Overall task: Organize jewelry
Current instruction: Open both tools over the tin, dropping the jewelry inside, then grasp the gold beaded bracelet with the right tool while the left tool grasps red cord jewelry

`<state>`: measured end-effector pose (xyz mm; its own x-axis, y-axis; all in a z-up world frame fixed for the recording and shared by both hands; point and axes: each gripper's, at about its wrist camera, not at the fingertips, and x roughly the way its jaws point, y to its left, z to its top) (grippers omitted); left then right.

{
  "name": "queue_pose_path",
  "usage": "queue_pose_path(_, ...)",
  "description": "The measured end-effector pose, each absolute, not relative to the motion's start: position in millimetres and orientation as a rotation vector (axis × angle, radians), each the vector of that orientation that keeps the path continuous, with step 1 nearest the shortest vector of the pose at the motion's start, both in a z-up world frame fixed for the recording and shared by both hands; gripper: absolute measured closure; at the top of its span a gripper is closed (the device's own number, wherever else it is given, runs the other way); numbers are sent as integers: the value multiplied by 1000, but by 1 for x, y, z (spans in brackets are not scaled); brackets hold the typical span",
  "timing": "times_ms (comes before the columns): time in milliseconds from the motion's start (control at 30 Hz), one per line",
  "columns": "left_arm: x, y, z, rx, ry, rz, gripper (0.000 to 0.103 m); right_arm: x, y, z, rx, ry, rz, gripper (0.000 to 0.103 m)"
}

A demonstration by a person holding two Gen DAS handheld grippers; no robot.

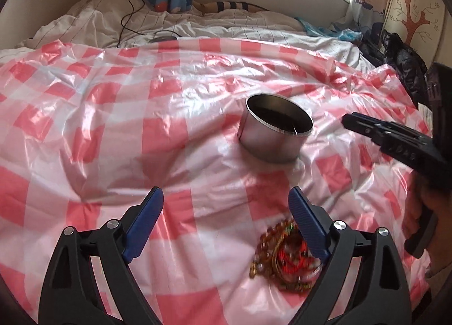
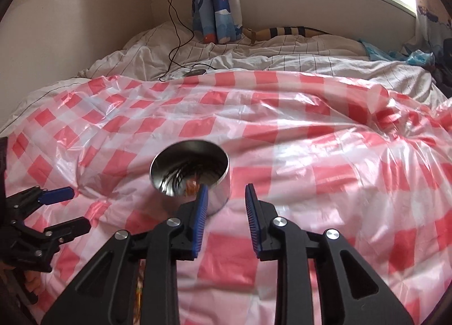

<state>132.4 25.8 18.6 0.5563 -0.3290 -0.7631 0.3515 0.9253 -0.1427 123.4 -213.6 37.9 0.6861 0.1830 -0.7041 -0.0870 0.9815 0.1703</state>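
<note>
A round shiny metal tin point(image 1: 275, 130) stands open on the checked sheet. Something orange lies at its bottom point(image 2: 192, 183). A tangled pile of bead bracelets and red and gold jewelry point(image 1: 282, 257) lies on the sheet nearer to me, partly hidden by the right finger of my left gripper point(image 1: 226, 192). That gripper is wide open, with nothing between its blue pads. My right gripper point(image 2: 226, 188) hovers just in front of the tin point(image 2: 192, 172), its jaws a little apart and empty. The left gripper point(image 2: 75, 208) also shows at the left edge of the right wrist view.
A crinkled red-and-white checked plastic sheet point(image 1: 113, 116) covers the bed. Behind it lie white striped bedding point(image 2: 254, 54), a black cable point(image 2: 175, 42) and a blue curtain point(image 2: 217, 0). Dark clothing point(image 1: 401, 56) is heaped at the right edge. A hand point(image 1: 432, 212) holds the right gripper.
</note>
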Motion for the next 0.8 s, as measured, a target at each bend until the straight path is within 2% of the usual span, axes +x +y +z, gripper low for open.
queue_pose_path(167,103,30,10,3,913,-481,17,58,-221,26,180,825,196,75)
queue_pose_path(300,98,26,15,44,879,-490,17,57,-209,18,307,870,344,78)
queue_pose_path(633,104,40,11,50,887,-458,17,52,-151,-6,152,988,471,82)
queue_pose_path(800,108,39,9,55,895,-443,17,52,-147,-13,138,999,474,98)
